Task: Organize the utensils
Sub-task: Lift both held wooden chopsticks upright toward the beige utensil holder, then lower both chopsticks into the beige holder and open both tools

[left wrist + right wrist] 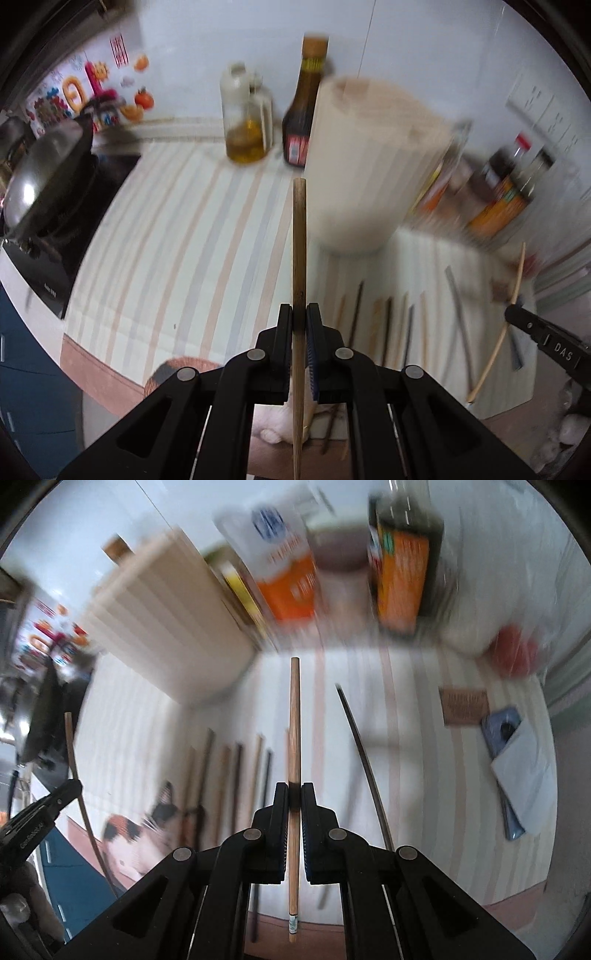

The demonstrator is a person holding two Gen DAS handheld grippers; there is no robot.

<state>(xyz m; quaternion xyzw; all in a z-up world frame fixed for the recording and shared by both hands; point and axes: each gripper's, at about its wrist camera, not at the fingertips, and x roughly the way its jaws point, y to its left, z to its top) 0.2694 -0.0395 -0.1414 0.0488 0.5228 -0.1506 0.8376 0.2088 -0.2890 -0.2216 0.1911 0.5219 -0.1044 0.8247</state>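
Above the striped cloth [177, 236], the left gripper [299, 314] is clamped on a wooden chopstick [298, 258] held upright just in front of the cream utensil holder [369, 166]. The right gripper [294, 794] pinches a second wooden chopstick [294, 720], right of that holder. More loose chopsticks [236, 782] lie in a row on the cloth below the holder, sauce bottles [304, 110] behind it.
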